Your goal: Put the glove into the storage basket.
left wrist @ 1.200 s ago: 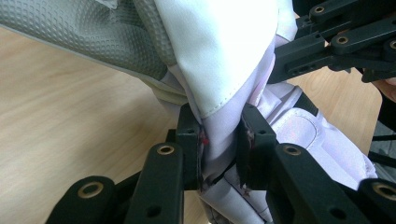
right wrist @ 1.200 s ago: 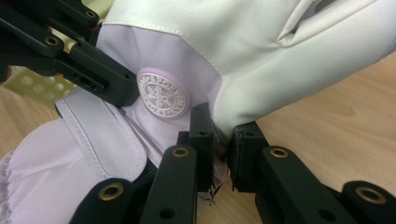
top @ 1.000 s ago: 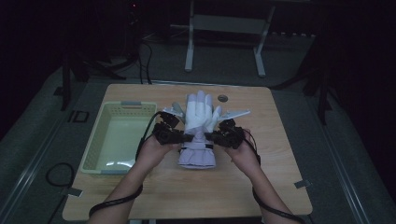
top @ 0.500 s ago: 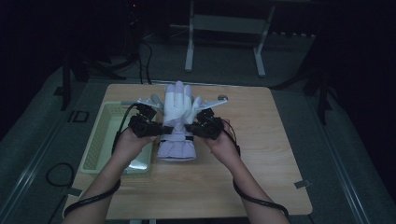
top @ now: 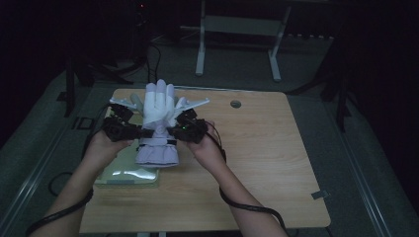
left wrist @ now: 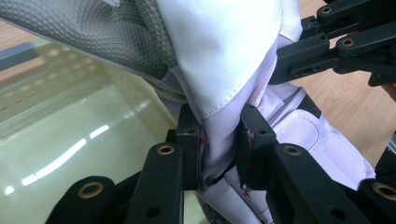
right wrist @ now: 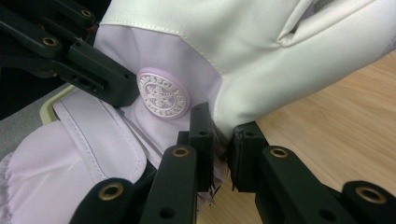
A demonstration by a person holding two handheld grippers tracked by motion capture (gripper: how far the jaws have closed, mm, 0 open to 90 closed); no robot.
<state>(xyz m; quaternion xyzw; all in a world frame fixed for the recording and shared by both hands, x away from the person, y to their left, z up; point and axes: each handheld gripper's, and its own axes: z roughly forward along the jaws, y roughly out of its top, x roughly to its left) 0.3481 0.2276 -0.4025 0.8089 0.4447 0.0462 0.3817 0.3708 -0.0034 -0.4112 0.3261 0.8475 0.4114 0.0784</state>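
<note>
A white and pale lilac winter glove [top: 159,123] is held up off a wooden table [top: 276,163], fingers pointing away from the person, its gathered cuff hanging over the near end of a pale green plastic basket [top: 129,177]. Each side of the glove's wrist is pinched by a black claw. In the left gripper view, the left gripper [left wrist: 219,140] has its jaws clamped on a fold of lilac fabric, with the basket's glossy floor below. In the right gripper view, the right gripper [right wrist: 218,135] is closed on the seam where white meets lilac, just beside a round embossed badge [right wrist: 161,95].

The step in hand looks like carrying the glove to the basket — the glove is over its edge but not yet inside. The next move likely calls for bringing both hands further over the basket together, lowering, then letting both claws go at once so the glove drops flat.

The table is light wood with a small round cable hole [top: 235,104] near its far edge. Beyond it the room is dark — grey floor, a metal stand [top: 237,29], cables.
</note>
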